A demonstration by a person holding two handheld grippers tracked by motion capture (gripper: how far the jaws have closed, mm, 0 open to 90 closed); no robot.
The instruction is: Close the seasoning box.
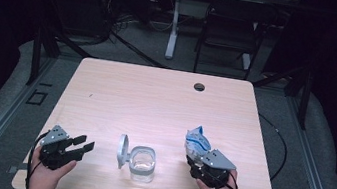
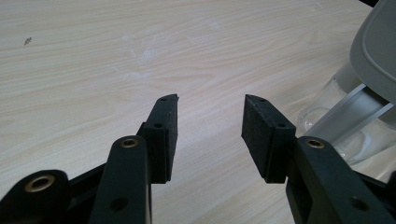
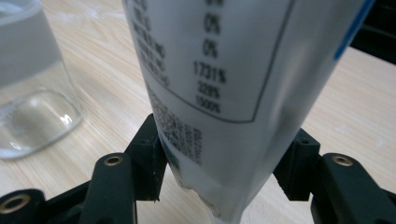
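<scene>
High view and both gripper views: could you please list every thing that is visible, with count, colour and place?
table: one, light wood, centre
jar: one, clear, open, near edge between the hands
lid: one, grey, hinged up at the jar's left
packet: one, white and blue, printed, held upright
cable hole: one, dark, far part of table
chair: one, black, beyond table
left gripper: one, black, open, nothing between its pads
right gripper: one, black, closed on the packet
hands: two, at the bottom edge

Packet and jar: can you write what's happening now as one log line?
right tool: shut on packet | left tool: open, nothing in it | glass jar: lid open, between tools
</scene>
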